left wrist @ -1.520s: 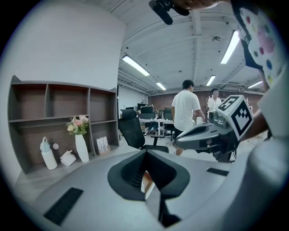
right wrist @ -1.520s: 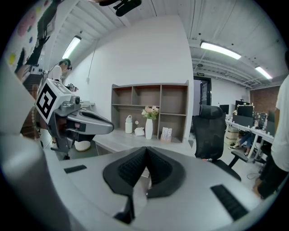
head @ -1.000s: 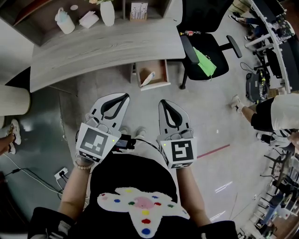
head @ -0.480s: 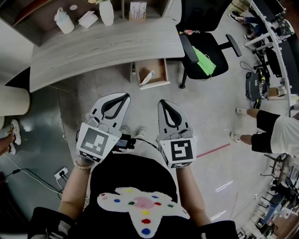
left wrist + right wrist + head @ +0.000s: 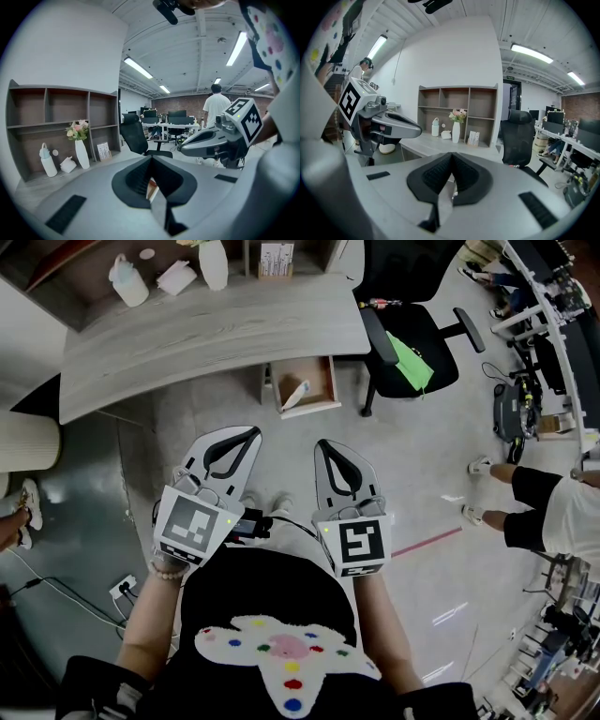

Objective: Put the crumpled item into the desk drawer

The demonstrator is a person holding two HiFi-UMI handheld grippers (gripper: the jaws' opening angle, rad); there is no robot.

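The wooden desk drawer (image 5: pixel 306 387) stands pulled out under the grey desk (image 5: pixel 216 329), and a pale crumpled item (image 5: pixel 295 396) lies inside it. My left gripper (image 5: pixel 252 432) and right gripper (image 5: pixel 321 443) hover side by side over the floor, well short of the drawer, both pointing toward the desk. Each is shut with nothing between its jaws. In the left gripper view the left gripper's (image 5: pixel 151 160) jaws meet, with a sliver of the drawer showing beyond them. The right gripper's (image 5: pixel 451 155) jaws meet the same way in its own view.
A black office chair (image 5: pixel 412 343) with a green sheet on its seat stands right of the drawer. On the shelf behind the desk are a white bottle (image 5: pixel 129 282), a white crumpled lump (image 5: pixel 177 278) and a white vase (image 5: pixel 214 265). A person (image 5: pixel 548 507) walks at the right edge.
Both grippers have stayed where they were. The person at the right edge has stepped across the floor there.
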